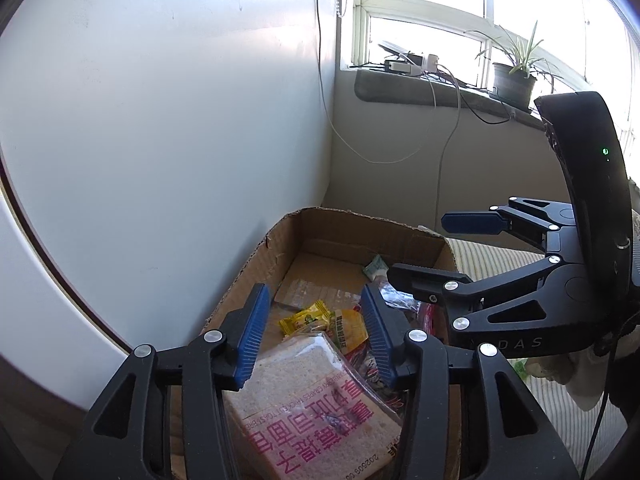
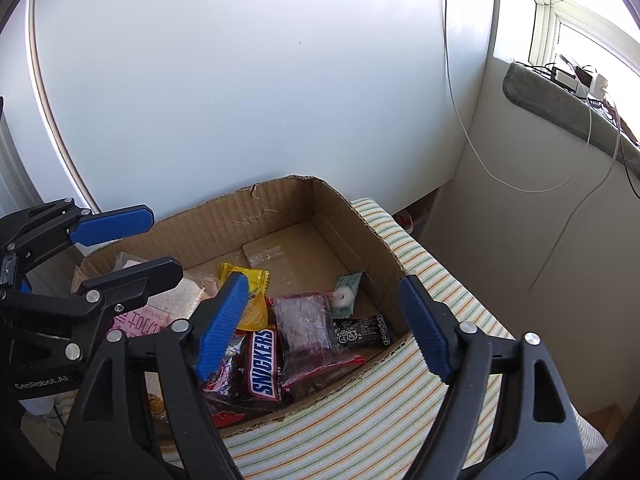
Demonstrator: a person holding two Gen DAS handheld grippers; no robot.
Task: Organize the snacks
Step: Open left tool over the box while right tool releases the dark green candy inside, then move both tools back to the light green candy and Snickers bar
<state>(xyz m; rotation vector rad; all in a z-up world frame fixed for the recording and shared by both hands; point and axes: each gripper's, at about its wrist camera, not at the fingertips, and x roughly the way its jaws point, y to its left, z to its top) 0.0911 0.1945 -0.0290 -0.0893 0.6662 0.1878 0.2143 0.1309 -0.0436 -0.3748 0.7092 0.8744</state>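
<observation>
A cardboard box [image 2: 276,208] holds the snacks: a Snickers bar [image 2: 264,364], a clear packet with red edges [image 2: 308,328], a yellow packet [image 2: 246,280], a black packet [image 2: 362,332] and a small green packet [image 2: 346,294]. A bagged slice of bread [image 1: 312,400] with pink lettering lies at the box's left end. My left gripper [image 1: 316,336] hovers over the bread, open, its blue pads clear of it. My right gripper [image 2: 324,326] stands open above the Snickers and the clear packet, holding nothing. Each gripper shows in the other's view: right gripper [image 1: 440,252], left gripper [image 2: 132,248].
The box sits on a striped cloth surface [image 2: 360,420] against a white wall [image 2: 240,100]. Cables [image 2: 460,120] hang down in the corner. A windowsill [image 1: 440,96] carries chargers and a potted plant [image 1: 514,76].
</observation>
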